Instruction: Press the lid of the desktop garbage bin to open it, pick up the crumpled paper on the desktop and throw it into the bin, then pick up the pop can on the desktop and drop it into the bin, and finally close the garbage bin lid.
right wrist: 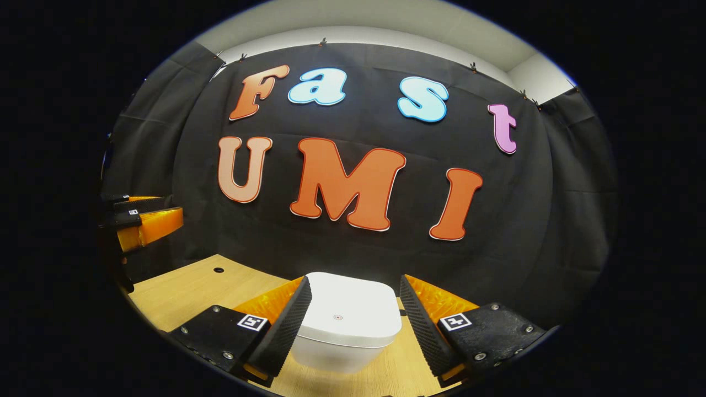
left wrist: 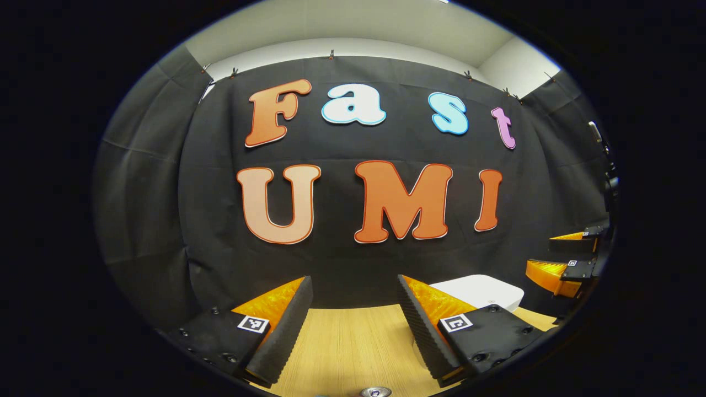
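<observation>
Desk [right wrist: 182, 289]: light wood grain, one small dark hole noted near its left part in the right gripper view.

Garbage bin [right wrist: 347, 325]: white, rounded-square, lid [right wrist: 353, 306] down flat, a small round mark at the lid's centre. A closed lid fits both the stage ahead of pressing and the stage after final closing; which one cannot be settled here.

Right gripper [right wrist: 356, 325]: held wide, nothing gripped; the bin is framed straight ahead between the fingers, below them. This gripper is judged much the nearer to the lid.

Left gripper [left wrist: 353, 331]: also wide, nothing held; the bin lies ahead and off to its right, behind one finger.

Pop can [left wrist: 376, 392]: only a metallic top is glimpsed, below the left gripper; identity judged, not certain.

Legible writing on bin or can: none readable.
</observation>
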Action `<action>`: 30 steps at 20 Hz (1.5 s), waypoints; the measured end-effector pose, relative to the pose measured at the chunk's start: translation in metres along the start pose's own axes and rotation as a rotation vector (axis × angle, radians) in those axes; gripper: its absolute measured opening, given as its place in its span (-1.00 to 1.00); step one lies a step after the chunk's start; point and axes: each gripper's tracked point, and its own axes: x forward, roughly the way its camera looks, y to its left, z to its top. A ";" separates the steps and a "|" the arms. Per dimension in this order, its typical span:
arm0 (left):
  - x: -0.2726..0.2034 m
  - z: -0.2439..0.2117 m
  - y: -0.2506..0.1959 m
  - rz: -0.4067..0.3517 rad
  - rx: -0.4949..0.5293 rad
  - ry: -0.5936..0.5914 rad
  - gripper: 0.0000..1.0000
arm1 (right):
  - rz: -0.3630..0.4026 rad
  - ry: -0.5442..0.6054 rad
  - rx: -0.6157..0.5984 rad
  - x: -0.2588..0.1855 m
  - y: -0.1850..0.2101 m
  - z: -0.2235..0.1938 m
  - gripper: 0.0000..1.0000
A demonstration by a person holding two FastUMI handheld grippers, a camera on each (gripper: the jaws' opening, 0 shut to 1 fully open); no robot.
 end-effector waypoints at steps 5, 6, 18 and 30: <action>0.000 -0.003 0.003 0.021 0.011 0.006 0.97 | 0.026 0.006 -0.001 0.008 0.004 -0.002 0.90; 0.000 -0.004 0.004 0.026 0.015 0.005 0.94 | 0.040 0.010 0.002 0.009 0.007 -0.002 0.87; -0.020 -0.022 0.029 0.145 0.026 0.056 0.90 | 0.141 0.058 0.064 0.042 0.016 -0.023 -0.75; -0.040 -0.040 0.050 0.298 0.023 0.115 0.94 | 0.228 0.245 0.079 0.077 0.028 -0.081 -0.97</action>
